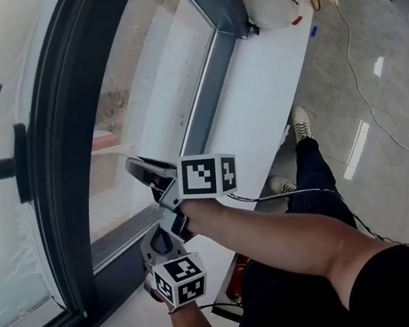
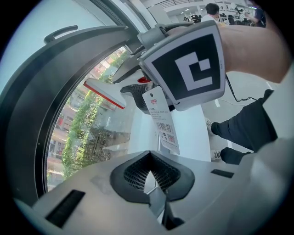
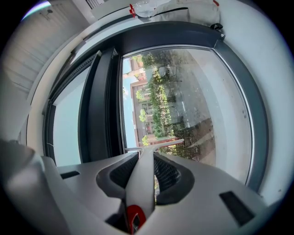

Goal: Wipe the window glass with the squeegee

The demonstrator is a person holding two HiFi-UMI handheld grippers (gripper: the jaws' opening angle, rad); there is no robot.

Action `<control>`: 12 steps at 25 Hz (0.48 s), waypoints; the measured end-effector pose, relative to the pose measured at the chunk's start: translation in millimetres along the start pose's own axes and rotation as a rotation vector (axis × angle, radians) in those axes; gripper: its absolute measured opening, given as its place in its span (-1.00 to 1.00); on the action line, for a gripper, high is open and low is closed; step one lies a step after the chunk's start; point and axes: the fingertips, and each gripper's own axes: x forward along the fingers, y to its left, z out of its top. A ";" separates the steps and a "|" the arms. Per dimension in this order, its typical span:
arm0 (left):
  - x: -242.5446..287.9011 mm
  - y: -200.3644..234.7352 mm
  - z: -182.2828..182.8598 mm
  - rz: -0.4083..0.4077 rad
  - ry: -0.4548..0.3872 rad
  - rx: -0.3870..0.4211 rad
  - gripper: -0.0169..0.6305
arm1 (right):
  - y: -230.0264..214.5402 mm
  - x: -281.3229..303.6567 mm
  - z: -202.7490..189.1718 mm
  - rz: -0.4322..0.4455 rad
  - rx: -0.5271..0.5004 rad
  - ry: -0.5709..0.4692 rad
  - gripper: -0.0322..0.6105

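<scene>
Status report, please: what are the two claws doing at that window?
Right gripper shut on squeegee, blade at window glass. Left gripper shut, empty. Paper tag dangles off squeegee.

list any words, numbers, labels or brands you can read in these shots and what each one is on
On the paper tag hanging from the squeegee: a barcode and several lines of print, all too small to read.
On the marker cubes: black-and-white square patterns only, no letters or numbers.
Nothing else in any view carries text that can be read.
</scene>
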 end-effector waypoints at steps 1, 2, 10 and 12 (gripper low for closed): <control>0.1 0.2 2.2 0.001 -0.004 0.000 -0.94 | 0.3 -0.2 0.9 0.001 0.001 0.001 -0.62; -0.1 0.8 5.2 0.003 -0.012 -0.002 -0.95 | 1.0 -0.4 2.2 0.005 0.002 0.003 -0.62; 2.1 2.1 46.9 0.020 -0.106 0.013 -0.95 | 5.7 -16.7 28.1 0.111 0.009 0.019 -0.62; 5.8 -0.6 60.1 0.010 -0.122 0.026 -0.95 | 2.9 -27.3 47.8 0.126 0.000 -0.011 -0.62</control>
